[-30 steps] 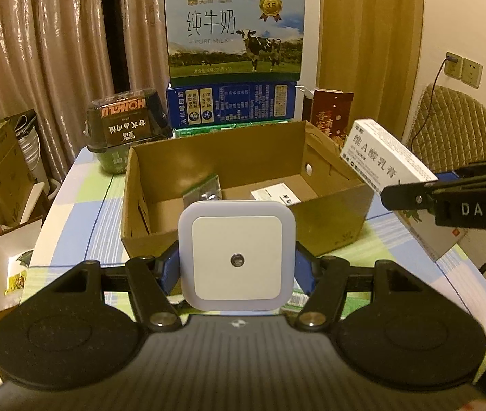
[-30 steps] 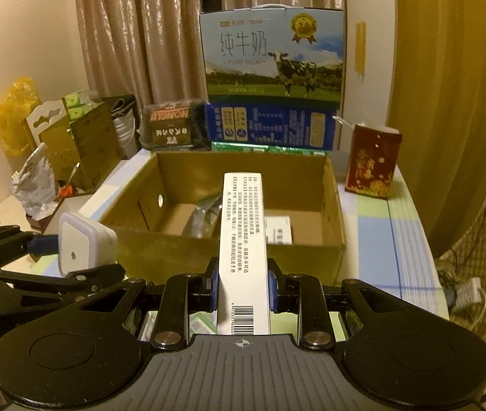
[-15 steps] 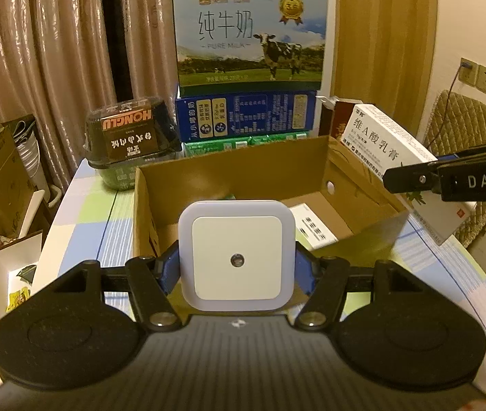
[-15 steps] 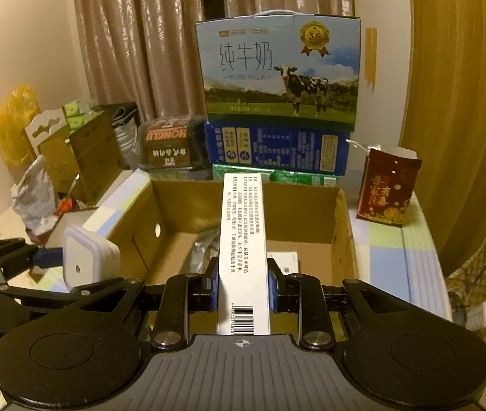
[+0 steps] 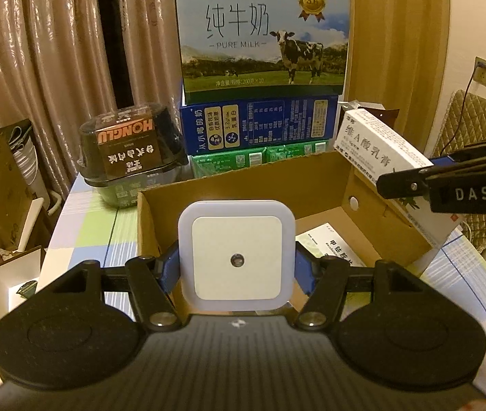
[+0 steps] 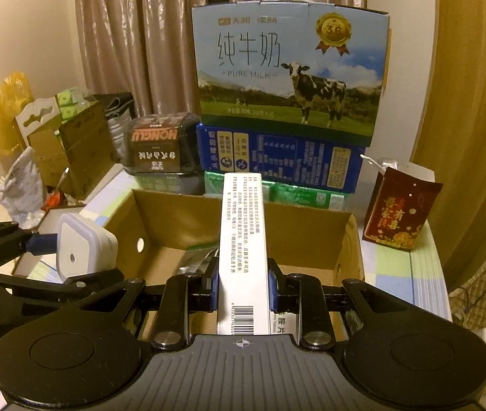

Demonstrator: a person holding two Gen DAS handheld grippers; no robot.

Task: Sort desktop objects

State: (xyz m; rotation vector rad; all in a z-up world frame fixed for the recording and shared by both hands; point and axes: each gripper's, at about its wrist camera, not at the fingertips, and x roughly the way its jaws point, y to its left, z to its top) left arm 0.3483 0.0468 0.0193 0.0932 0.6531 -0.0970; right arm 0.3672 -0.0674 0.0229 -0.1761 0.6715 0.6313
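My left gripper [image 5: 237, 267] is shut on a white square night light [image 5: 237, 255], held over the front left part of an open cardboard box [image 5: 243, 185]. My right gripper [image 6: 241, 284] is shut on a long white medicine carton [image 6: 243, 239], which points forward over the same cardboard box [image 6: 174, 219]. In the left wrist view that carton [image 5: 380, 147] hangs above the box's right wall. The right wrist view shows the night light [image 6: 84, 246] at the box's left wall. A white leaflet box [image 5: 328, 243] and a foil packet [image 6: 198, 262] lie inside.
Stacked milk cartons [image 5: 263, 37] stand right behind the box, a dark food container [image 5: 130, 144] to their left, a dark red gift bag [image 6: 400, 212] to the right. Boxes and bags [image 6: 65, 144] crowd the left. A checked tablecloth [image 5: 85, 226] covers the table.
Both grippers have moved forward toward the cardboard box with their loads; the box and the milk cartons look nearer. Both grips are unchanged.
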